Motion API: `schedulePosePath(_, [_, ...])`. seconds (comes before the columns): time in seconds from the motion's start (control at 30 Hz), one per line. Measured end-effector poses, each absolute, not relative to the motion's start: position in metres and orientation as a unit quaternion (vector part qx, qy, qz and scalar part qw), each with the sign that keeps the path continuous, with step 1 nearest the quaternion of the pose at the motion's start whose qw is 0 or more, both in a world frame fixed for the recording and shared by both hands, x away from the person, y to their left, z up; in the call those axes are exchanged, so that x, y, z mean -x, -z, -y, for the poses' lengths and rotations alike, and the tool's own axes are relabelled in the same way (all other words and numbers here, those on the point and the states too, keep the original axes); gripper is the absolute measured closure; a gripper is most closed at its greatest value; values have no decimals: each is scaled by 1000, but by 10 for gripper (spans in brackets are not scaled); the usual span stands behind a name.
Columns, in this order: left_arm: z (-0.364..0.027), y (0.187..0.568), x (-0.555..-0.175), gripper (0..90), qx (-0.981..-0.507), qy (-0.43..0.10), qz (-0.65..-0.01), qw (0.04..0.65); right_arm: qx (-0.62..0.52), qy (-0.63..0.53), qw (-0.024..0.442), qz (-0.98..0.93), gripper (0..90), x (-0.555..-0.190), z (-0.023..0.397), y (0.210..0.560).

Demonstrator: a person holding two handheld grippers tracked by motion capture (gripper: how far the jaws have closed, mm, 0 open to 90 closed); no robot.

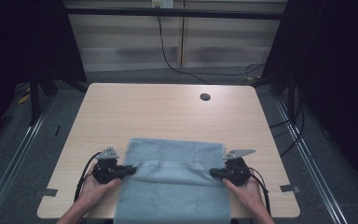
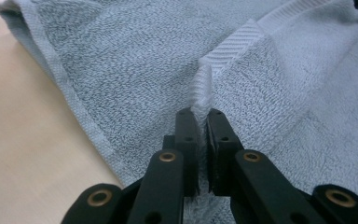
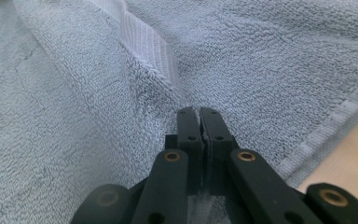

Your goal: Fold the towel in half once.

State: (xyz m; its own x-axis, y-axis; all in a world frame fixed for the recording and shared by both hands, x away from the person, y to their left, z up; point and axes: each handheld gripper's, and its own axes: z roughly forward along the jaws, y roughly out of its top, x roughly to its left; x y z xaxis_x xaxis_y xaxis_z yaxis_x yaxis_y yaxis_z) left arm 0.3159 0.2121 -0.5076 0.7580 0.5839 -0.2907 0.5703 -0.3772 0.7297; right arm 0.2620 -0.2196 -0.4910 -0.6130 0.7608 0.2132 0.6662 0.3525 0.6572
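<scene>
Nearest the camera in the high view: two forearms entering from the bottom edge, each hand wrapped around a black gripper. Left gripper point(image 1: 131, 169) clenched on the left end of a folded-over hem of the pale blue terry towel point(image 1: 175, 179); in the left gripper view, jaws pinched tight on a thin upright ridge of towel point(image 2: 135, 74) edge, ribbed hem band rising just beyond the tips. Right gripper point(image 1: 213, 173) likewise clamped on the right end of the same fold; in the right gripper view, jaws pressed together on a sliver of towel point(image 3: 270, 70), woven hem band running away from the tips toward the upper left. Grey three-cornered plates sitting on top of both grippers, cables trailing back along the wrists. Towel spread flat on the near half of the wooden table point(image 1: 168, 109), its near part hanging over the front edge, a flap folded across the lower layer between the two grippers. Bare light wood visible beside the towel in both gripper views. Farther off on the tabletop, a round cable hole point(image 1: 205, 97) near the far right corner. Beyond the table, grey floor, a black cable point(image 1: 168, 58) hanging down a pale panelled wall, dark curtains at either side.
</scene>
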Motion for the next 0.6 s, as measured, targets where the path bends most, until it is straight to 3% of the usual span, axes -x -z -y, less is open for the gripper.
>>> schedulePosePath(0.1, [-212,510,-337,849,-820,0,-365,442,-442,-362,75,-818,882,-283,218,491])
schedulePosePath(0.3, [-204,508,-360,849,-822,-46,-371,429,-445,-343,101,-821,881,-319,212,490])
schedulePosePath(0.6, [-203,509,-388,849,-811,-56,-393,430,-473,-361,99,-797,882,-366,212,495])
